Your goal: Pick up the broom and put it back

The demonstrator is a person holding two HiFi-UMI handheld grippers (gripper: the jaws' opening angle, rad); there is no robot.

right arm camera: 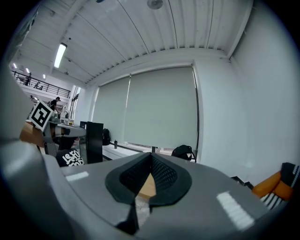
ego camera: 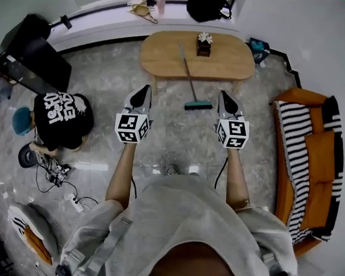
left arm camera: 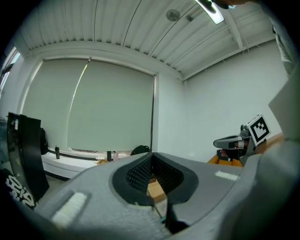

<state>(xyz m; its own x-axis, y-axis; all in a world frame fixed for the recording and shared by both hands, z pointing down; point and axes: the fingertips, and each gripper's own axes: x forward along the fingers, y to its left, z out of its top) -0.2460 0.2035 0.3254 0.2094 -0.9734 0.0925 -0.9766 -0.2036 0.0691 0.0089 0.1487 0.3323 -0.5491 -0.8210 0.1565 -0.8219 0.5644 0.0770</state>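
Seemingly idle, both claws point forward in the head view, held out side by side on bare forearms. The left claw [ego camera: 142,94] and the right claw [ego camera: 225,99] each taper to a closed tip, with nothing in them. Ahead of them and between them is the broom [ego camera: 189,76]. Its teal head rests on the pale stone floor [ego camera: 160,145], nearer the right claw. Its thin handle slants up across the front edge of the oval wooden tabletop [ego camera: 167,59]. A small dark box [ego camera: 203,45] stands on that tabletop, just beside the handle's upper end. A person in a black printed shirt [ego camera: 62,117] crouches on the floor to the left. An orange sofa with striped cushions [ego camera: 313,157] stands on the right, and a black bag [ego camera: 208,5] lies on the window ledge beyond.

From the left gripper view, the ribbed pads meet at the tip, clenched on nothing. A sliver of wood shows in the gap below them.

From the right gripper view, the pads are likewise pressed together and empty, with the same wood visible behind them.
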